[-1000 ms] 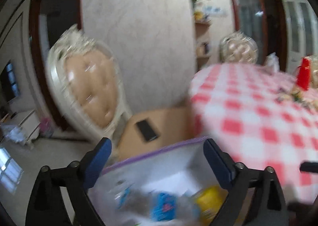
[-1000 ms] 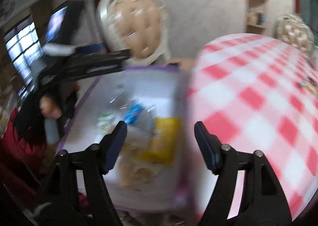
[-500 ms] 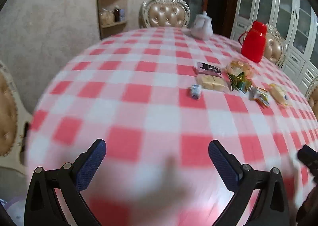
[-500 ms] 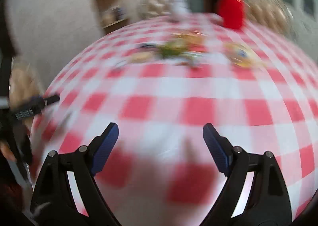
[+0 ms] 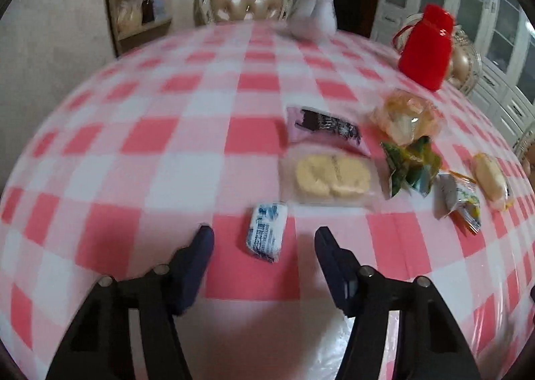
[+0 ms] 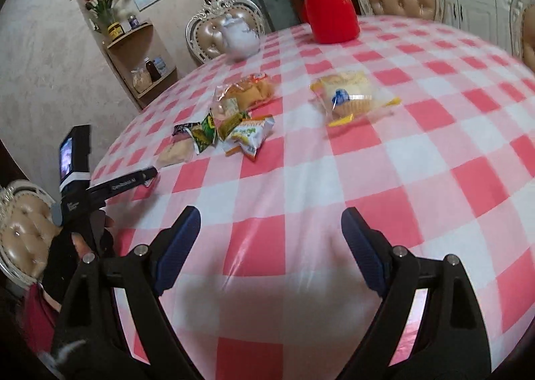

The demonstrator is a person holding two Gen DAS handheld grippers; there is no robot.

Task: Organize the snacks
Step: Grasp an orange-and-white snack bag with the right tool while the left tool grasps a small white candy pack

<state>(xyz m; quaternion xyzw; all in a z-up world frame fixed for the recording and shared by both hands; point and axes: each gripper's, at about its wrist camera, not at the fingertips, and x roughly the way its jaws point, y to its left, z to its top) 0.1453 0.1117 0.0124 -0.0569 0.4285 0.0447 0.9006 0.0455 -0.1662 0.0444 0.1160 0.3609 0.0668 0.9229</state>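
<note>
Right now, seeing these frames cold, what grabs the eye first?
The red-and-white checked tablecloth fills both views, with a bright red jug at its far side near a white teapot. A scatter of wrapped snacks lies mid-table, and the left tongs stand open around a small blue-and-white packet.

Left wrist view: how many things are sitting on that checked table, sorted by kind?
Snack packets: 7
White teapot: 1
Red jug: 1
Total: 9
</note>
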